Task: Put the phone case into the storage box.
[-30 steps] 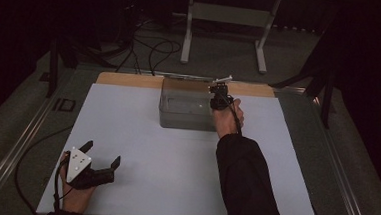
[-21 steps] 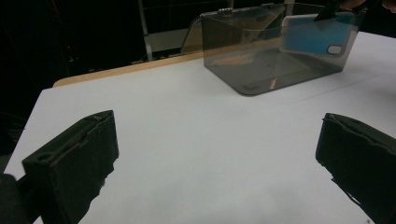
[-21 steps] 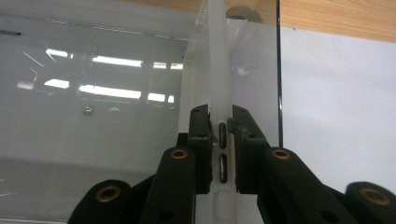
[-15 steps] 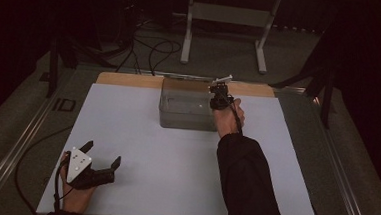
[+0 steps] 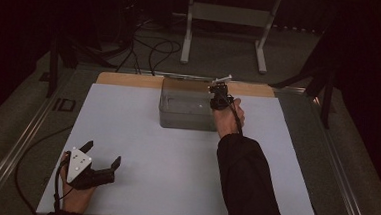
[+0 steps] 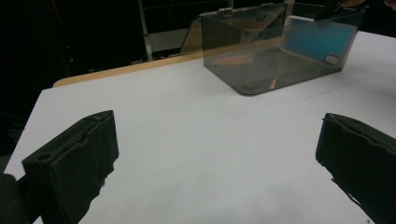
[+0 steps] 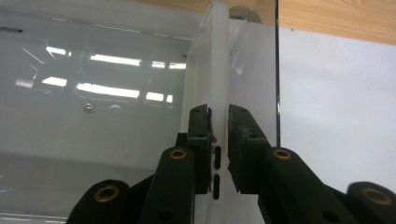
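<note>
Right hand-held gripper (image 7: 218,135) clamping phone (image 7: 219,60) in clear box (image 5: 188,107), left hand-held gripper (image 5: 100,158) wide open, white table (image 5: 174,171), dark room

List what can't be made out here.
- Right gripper view: the case is edge-on, so whether the right gripper pinches it is unclear.
- High view: the case at the box is too small and dark.
- Left gripper view: the top edge cuts off the right gripper.
</note>
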